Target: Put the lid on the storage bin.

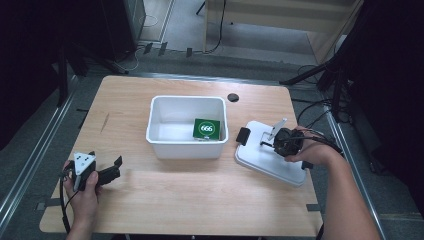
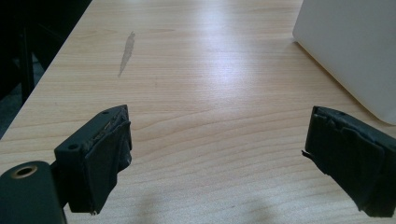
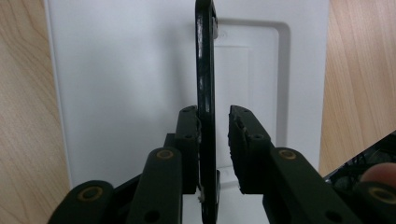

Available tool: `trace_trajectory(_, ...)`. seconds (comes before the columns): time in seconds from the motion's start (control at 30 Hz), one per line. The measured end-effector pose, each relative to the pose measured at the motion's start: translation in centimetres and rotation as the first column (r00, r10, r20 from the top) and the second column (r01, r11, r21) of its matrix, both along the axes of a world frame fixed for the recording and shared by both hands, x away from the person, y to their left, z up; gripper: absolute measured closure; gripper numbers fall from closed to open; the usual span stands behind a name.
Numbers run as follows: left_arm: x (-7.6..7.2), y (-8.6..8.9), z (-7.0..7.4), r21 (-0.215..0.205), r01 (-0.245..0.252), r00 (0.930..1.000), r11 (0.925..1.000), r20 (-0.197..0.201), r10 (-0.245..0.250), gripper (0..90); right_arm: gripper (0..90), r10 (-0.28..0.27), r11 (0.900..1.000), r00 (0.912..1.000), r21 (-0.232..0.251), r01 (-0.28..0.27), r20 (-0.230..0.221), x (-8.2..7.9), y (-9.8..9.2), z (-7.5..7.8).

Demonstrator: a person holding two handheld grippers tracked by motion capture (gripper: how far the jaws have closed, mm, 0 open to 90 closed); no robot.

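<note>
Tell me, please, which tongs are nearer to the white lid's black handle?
Right. The right tongs straddle the black handle of the white lid; the left tongs hover at the table's far left, past the white bin.

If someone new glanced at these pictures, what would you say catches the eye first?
Probably the white bin at the table's middle, with a green card marked 666 lying inside it. To its right, the right gripper stands over the white lid, its jaws astride the lid's upright black handle, one touching it, the other showing a small gap. The left gripper rests open near the front left corner.
</note>
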State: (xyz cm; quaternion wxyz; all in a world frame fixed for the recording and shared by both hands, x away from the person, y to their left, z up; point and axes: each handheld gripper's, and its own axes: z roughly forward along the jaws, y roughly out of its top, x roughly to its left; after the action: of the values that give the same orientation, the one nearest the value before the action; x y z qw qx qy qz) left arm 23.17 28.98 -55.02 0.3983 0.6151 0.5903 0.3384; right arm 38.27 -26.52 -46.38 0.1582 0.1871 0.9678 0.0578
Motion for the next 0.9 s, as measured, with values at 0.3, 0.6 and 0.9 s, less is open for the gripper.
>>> trace_trajectory(0.3,0.0,0.0,0.0,-0.002,-0.001,1.0,1.0,0.001,0.001,8.1,84.5,0.018,1.0,0.9997,0.002,-0.017,-0.014,0.2,-0.1,0.1)
trace_trajectory(0.6,0.0,0.0,0.0,0.002,0.002,1.0,1.0,-0.001,-0.002,8.1,85.3,0.026,1.0,0.9994,0.016,-0.026,-0.021,0.3,-0.8,0.3)
trace_trajectory(0.9,0.0,0.0,0.0,0.003,0.0,1.0,1.0,-0.002,0.0,8.1,85.4,0.035,0.998,0.9993,0.044,-0.035,0.01,-0.2,-1.7,1.2)
